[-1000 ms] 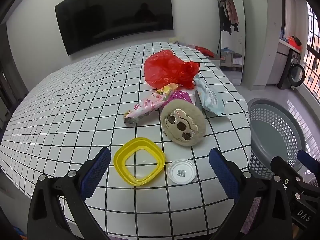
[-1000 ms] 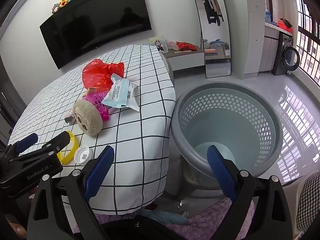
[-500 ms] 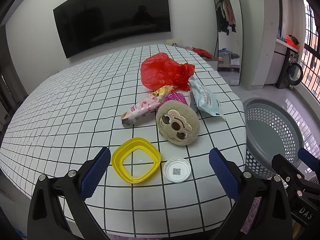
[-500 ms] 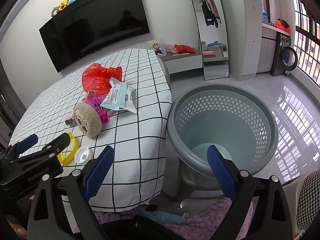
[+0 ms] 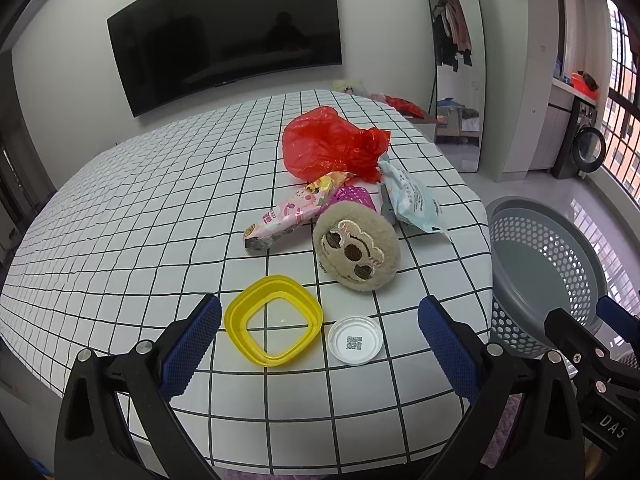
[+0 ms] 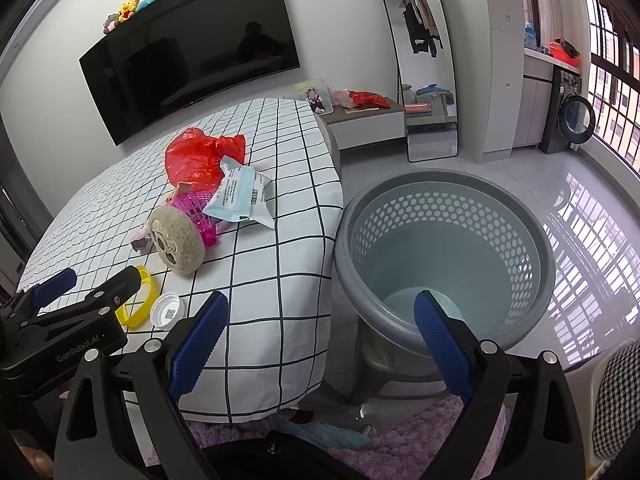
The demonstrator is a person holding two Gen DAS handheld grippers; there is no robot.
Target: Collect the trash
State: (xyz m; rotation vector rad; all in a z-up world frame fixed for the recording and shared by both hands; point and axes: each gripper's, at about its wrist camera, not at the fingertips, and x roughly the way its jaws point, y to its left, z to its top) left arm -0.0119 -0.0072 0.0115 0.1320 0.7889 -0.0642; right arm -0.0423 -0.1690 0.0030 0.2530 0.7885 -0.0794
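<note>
Crinkly glossy red plastic bag (image 5: 328,148); perforated matt grey plastic basket (image 6: 444,256).

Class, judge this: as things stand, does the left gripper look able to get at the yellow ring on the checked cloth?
Probably yes. The left gripper is open, and the yellow ring lies flat just ahead between its fingers, with nothing over it; only the white cap sits close beside.

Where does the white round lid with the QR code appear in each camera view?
Left wrist: white lid low centre, between the open left gripper fingers.
Right wrist: white lid lower left, by the table edge.
Shared landmark: yellow ring beside it.
</note>
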